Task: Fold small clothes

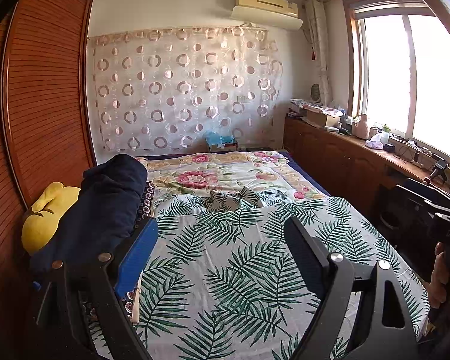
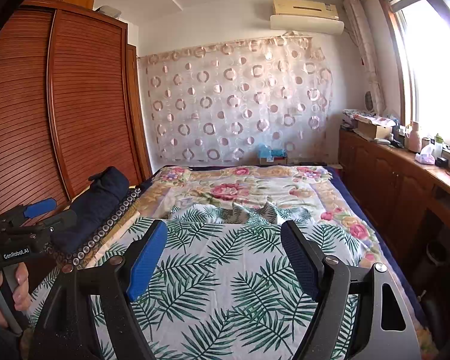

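A: Where's the piece to fold?

B: My best guess is the small crumpled garment (image 1: 229,199), in the same palm-leaf print as the palm-leaf sheet (image 1: 225,255) under it. It sits far down the middle of the bed, right at the edge where that sheet meets the floral blanket (image 1: 213,168). From the right wrist view it is the little peaked heap (image 2: 252,211) straight ahead.

A: How will it handle?

B: Judging by the way it slumps into soft peaks, it is thin, light cloth with no stiffness. It should lift with almost no effort, but it will droop and bunch, and one ply may slide off another. The matching print makes its outline hard to read, so picking out a true hem is the tricky part.

A: Where would you take hold?

B: At two outer corners or along one hem, one corner per tool, pinching only the garment and not the sheet below. Then draw it taut and lay it flat before any fold.

A: And the tools?

B: The left gripper (image 1: 222,249) has its jaws spread wide with nothing between them, raised above the near sheet. The right gripper (image 2: 225,249) is the same: wide apart, empty, well short of the garment.

A: Anything nearby?

B: A rolled dark navy bundle (image 1: 111,204) lies along the left edge, with a yellow plush toy (image 1: 45,213) beside it.
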A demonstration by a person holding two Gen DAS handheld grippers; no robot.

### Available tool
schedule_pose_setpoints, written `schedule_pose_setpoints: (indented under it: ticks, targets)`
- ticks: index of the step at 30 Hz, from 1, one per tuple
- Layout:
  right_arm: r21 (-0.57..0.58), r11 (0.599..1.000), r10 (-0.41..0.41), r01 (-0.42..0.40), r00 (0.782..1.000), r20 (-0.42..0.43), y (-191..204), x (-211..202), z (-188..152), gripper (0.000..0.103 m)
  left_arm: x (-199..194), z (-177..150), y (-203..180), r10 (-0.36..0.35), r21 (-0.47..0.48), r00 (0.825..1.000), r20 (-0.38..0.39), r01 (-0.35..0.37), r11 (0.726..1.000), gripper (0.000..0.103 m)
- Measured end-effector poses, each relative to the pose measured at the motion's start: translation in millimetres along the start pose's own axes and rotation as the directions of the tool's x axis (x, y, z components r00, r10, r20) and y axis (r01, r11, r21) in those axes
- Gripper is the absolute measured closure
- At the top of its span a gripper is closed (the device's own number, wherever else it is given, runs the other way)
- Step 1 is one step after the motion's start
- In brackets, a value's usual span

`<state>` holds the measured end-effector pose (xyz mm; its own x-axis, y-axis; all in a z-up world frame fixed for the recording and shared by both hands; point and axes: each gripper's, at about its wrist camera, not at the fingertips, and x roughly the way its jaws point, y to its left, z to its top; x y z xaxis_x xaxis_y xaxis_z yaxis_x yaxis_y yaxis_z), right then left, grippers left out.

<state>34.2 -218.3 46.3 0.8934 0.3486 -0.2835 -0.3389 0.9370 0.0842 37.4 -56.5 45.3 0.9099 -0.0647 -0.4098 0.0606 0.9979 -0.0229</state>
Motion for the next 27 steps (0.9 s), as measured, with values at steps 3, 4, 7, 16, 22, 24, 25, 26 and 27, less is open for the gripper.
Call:
schedule_pose_setpoints:
  ticks: [3, 4, 7, 16, 22, 24, 25, 26, 27]
  targets:
    - [-0.002, 1.000, 0.001, -0.001, 1.000, -0.001, -1.5, 0.0, 0.2, 0.023, 0.1, -0.2, -0.1, 0.000, 0.000, 1.000, 0.000, 0.000, 1.000, 0.017]
    - [-0.002, 1.000, 0.001, -0.001, 1.000, -0.001, -0.6, 0.1, -0.6, 0.023, 0.1, -0.2, 0.0, 0.000, 0.000, 1.000, 0.000, 0.000, 1.000, 0.017]
    - [-0.002, 1.000, 0.001, -0.001, 1.000, -0.002, -0.5, 0.1, -0.6, 0.023, 0.2, -0.4, 0.0, 0.000, 0.000, 1.000, 0.000, 0.000, 1.000, 0.017]
    - [-0.003, 1.000, 0.004, -0.004, 1.000, -0.002, -5.1, -0.3, 0.0, 0.023, 0.4, -1.0, 0.1, 0.000, 0.001, 1.000, 0.000, 0.000, 1.000, 0.017]
    - [-0.004, 1.000, 0.006, -0.006, 1.000, -0.002, -8.6, -0.4, 1.8, 0.023, 0.5, -1.2, -0.1, 0.000, 0.001, 1.000, 0.001, 0.000, 1.000, 0.017]
    - [-0.004, 1.000, 0.006, -0.006, 1.000, -0.002, -8.9, -0.5, 1.9, 0.023, 0.6, -1.3, -0.2, 0.000, 0.001, 1.000, 0.001, 0.000, 1.000, 0.017]
    - [-0.004, 1.000, 0.007, -0.007, 1.000, -0.002, -8.0, -0.4, 1.0, 0.023, 0.0, -1.3, 0.9, 0.000, 0.001, 1.000, 0.001, 0.000, 1.000, 0.017]
    - [-0.005, 1.000, 0.008, -0.008, 1.000, -0.002, -9.1, -0.5, 1.8, 0.023, -0.3, -1.2, 1.6, 0.000, 0.001, 1.000, 0.001, 0.000, 1.000, 0.017]
    - [-0.005, 1.000, 0.007, -0.007, 1.000, -0.002, -8.4, -0.4, 1.3, 0.023, -0.1, -1.4, 1.2, 0.000, 0.001, 1.000, 0.001, 0.000, 1.000, 0.017]
